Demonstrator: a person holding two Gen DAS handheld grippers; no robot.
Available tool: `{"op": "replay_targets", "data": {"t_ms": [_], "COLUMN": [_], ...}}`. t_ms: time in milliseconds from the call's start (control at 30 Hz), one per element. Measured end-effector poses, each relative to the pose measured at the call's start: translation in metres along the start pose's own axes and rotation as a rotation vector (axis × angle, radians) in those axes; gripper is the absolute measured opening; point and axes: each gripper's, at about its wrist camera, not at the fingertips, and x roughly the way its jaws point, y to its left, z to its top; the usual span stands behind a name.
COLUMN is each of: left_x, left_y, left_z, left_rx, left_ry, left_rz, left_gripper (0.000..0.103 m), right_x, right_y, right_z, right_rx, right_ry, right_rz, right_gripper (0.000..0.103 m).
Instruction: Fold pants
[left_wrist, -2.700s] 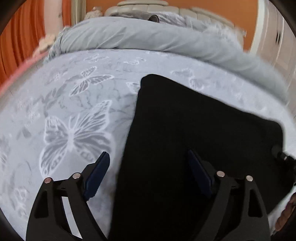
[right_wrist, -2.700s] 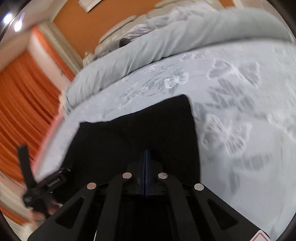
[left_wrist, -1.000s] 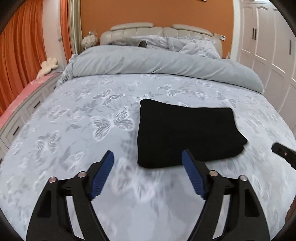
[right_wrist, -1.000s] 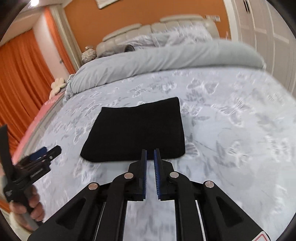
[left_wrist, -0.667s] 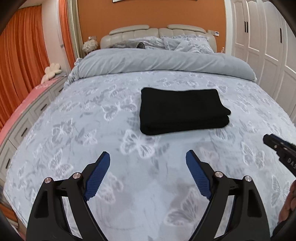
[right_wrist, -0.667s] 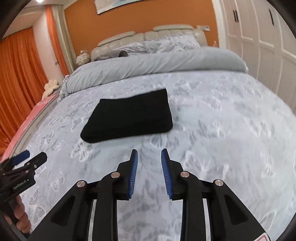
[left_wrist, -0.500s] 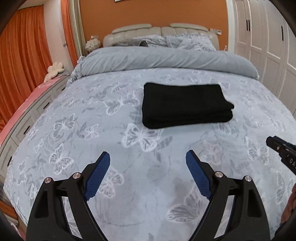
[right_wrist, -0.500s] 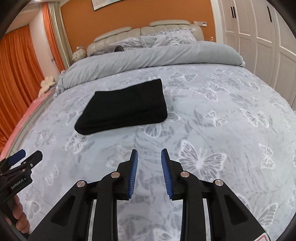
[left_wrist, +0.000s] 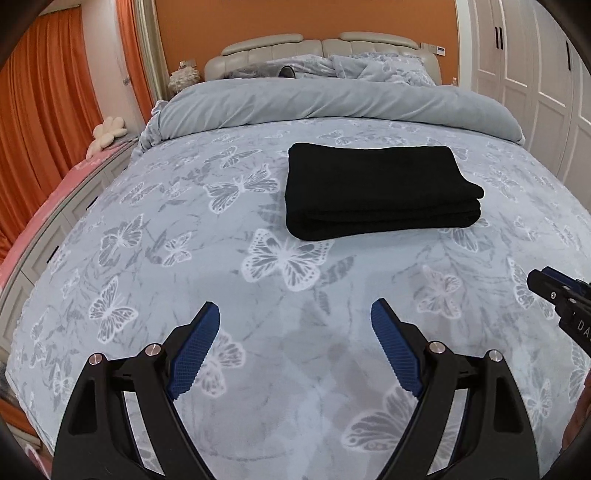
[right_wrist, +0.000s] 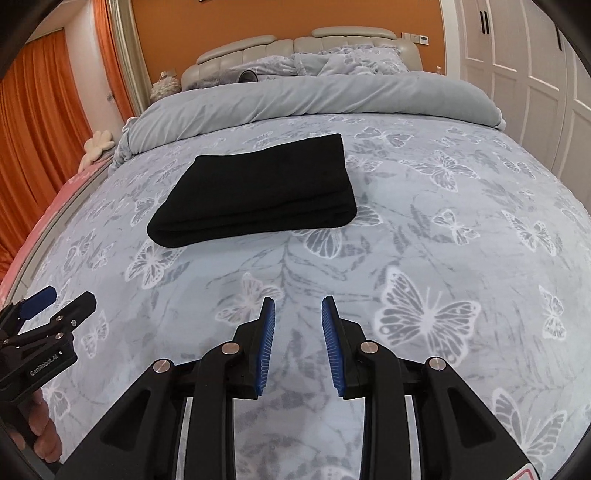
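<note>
The black pants (left_wrist: 376, 188) lie folded into a flat rectangle on the grey butterfly bedspread (left_wrist: 184, 258), in the middle of the bed; they also show in the right wrist view (right_wrist: 258, 192). My left gripper (left_wrist: 295, 314) is wide open and empty, held well back from the pants above the bedspread. My right gripper (right_wrist: 298, 306) is partly open and empty, also back from the pants. The right gripper shows at the right edge of the left wrist view (left_wrist: 561, 299); the left gripper shows at the left edge of the right wrist view (right_wrist: 48, 314).
A rolled grey duvet (left_wrist: 332, 103) and pillows lie at the head of the bed by a beige headboard (left_wrist: 321, 44). Orange curtains (left_wrist: 44, 110) hang on the left, white wardrobe doors (left_wrist: 535, 81) stand on the right. A pink bench (left_wrist: 55, 192) runs along the bed's left side.
Both grippers have let go of the pants and drawn back from them. The right gripper has gone from shut to partly open. The pants now lie farther away.
</note>
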Motion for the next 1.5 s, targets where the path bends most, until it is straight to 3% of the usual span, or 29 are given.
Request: {"op": "replay_targets", "data": {"t_ms": [567,767,867,1067,1167,1500], "left_x": [0.005,-0.006,-0.013,-0.013,-0.011,-0.017], "left_y": [0.000,-0.007,-0.009,-0.008,-0.007,-0.015], "left_z": [-0.003,-0.004,-0.004,-0.006,-0.008,-0.014], "left_rx": [-0.011,-0.011,-0.004,-0.008,-0.015,0.004], "left_ry": [-0.014,-0.065,-0.100,-0.092,-0.086,-0.118], "left_rz": [0.024,0.011,0.022,0.019,0.018,0.006], "left_gripper": [0.082,0.093,0.093,0.093,0.093,0.098], "right_x": [-0.002,-0.007,-0.008,-0.014,-0.016,-0.016], "right_y": [0.010,0.016,0.018,0.024,0.029,0.034], "right_z": [-0.009,-0.014,-0.015,-0.018,-0.022,-0.026], "right_rx": [0.004,-0.018,-0.020,-0.032,-0.042,-0.066], "right_ry": [-0.006,-0.025,-0.029,-0.059,-0.078,-0.072], "right_rz": [0.002,-0.016,-0.017,-0.032,-0.048,-0.042], "right_gripper": [0.027,0.027,0.027,0.027,0.040,0.040]}}
